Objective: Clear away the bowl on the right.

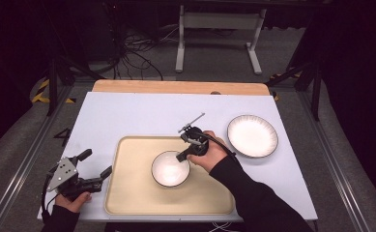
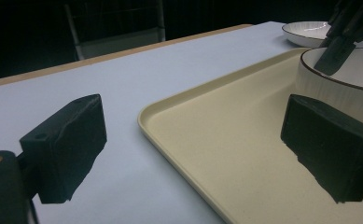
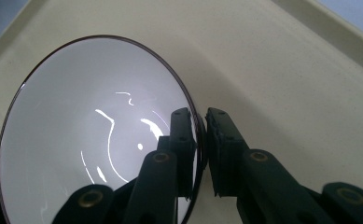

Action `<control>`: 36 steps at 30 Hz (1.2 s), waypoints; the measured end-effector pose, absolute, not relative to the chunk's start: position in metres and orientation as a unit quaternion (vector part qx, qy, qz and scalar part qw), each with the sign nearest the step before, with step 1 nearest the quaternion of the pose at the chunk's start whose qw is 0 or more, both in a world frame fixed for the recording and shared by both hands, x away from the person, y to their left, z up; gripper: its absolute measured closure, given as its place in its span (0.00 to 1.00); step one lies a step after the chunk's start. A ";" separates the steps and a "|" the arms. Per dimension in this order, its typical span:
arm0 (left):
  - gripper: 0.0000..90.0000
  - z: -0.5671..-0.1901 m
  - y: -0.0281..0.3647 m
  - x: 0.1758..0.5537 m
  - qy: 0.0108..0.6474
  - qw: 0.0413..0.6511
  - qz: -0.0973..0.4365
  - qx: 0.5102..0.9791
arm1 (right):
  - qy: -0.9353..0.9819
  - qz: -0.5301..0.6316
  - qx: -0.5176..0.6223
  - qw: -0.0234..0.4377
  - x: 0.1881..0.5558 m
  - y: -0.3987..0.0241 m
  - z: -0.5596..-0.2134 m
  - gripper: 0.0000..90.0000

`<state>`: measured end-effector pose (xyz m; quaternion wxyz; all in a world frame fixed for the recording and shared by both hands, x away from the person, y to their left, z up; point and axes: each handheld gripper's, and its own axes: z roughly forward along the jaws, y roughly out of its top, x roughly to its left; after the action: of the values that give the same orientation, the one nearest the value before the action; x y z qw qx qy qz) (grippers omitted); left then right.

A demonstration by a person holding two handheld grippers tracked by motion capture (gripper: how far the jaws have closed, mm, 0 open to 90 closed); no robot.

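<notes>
A white bowl (image 1: 169, 169) with a dark rim sits on the beige tray (image 1: 132, 193) in the high view. My right gripper (image 1: 181, 155) is shut on the bowl's right rim; in the right gripper view the bowl (image 3: 86, 126) has its rim pinched between the two fingers, one inside and one outside, and my right gripper (image 3: 200, 142) reaches in from below. My left gripper (image 1: 96, 162) stands open at the table's front left, beside the tray's left edge. In the left gripper view the tray (image 2: 216, 140) lies between its wide jaws, with the bowl (image 2: 352, 74) at the far right.
A white plate (image 1: 252, 135) with a dark rim lies on the white table (image 1: 127, 113) to the right of the tray, and the plate (image 2: 310, 31) appears far off in the left gripper view. A wooden strip (image 1: 176, 87) runs along the table's far edge.
</notes>
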<state>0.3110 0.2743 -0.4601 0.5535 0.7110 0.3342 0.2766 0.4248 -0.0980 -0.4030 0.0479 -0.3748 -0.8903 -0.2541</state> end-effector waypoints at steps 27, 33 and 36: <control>0.08 -0.460 0.274 0.311 0.334 0.554 0.276 0.711 | -0.878 -0.375 -0.290 -0.064 0.411 -0.110 -0.377 0.39; 0.08 -0.460 0.274 0.311 0.334 0.553 0.277 0.711 | -0.867 -0.409 -0.272 -0.086 0.404 -0.116 -0.367 0.36; 0.08 -0.460 0.274 0.311 0.335 0.552 0.276 0.713 | -0.863 -0.421 -0.260 -0.100 0.401 -0.120 -0.363 0.34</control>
<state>0.3111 0.2741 -0.4600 0.5516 0.7126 0.3346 0.2757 0.4011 -0.1197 -0.3633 -0.0997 -0.2601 -0.8633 -0.4209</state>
